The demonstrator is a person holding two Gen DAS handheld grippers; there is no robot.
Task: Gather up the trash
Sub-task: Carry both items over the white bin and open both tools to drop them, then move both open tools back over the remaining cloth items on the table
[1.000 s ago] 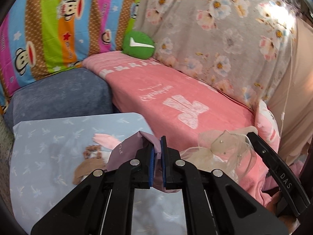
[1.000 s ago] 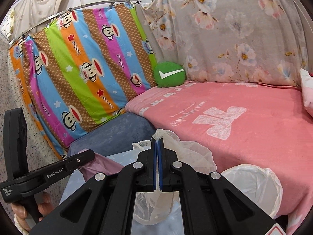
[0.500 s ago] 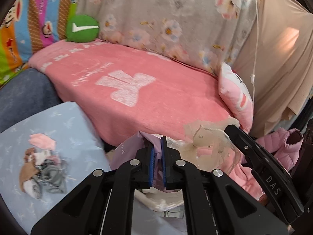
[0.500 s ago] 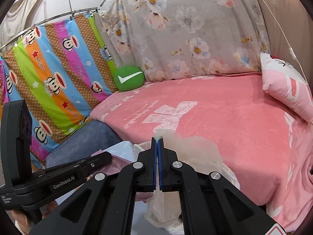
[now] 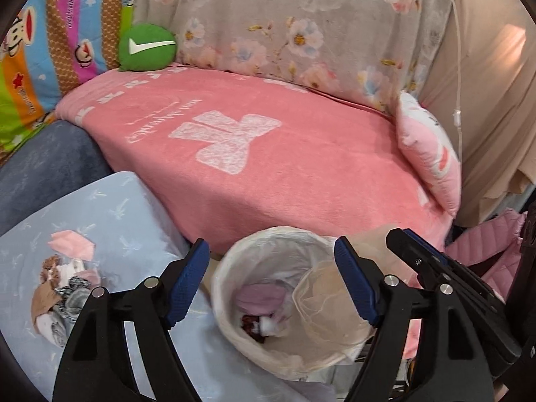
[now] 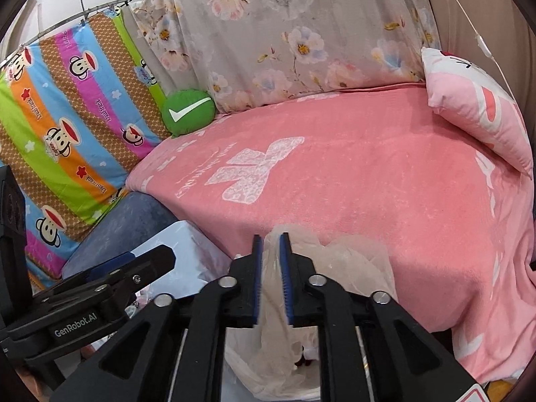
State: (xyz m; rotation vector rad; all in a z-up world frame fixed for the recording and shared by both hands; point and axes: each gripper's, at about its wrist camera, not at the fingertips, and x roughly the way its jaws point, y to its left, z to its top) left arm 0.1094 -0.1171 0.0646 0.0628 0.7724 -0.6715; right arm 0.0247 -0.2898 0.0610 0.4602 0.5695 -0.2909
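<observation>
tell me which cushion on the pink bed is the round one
The green cushion with the white tick, at the bed's far left corner against the striped monkey sheet. The pink pillow at the right end is flat and roughly square.

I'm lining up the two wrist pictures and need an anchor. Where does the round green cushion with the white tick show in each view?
Left wrist: the round green cushion with the white tick sits upper left, at the far corner of the pink blanket.
Right wrist: the cushion sits left of centre, in the upper half, at the same blanket corner.
Shared landmark: the white bow print on the blanket.
</observation>
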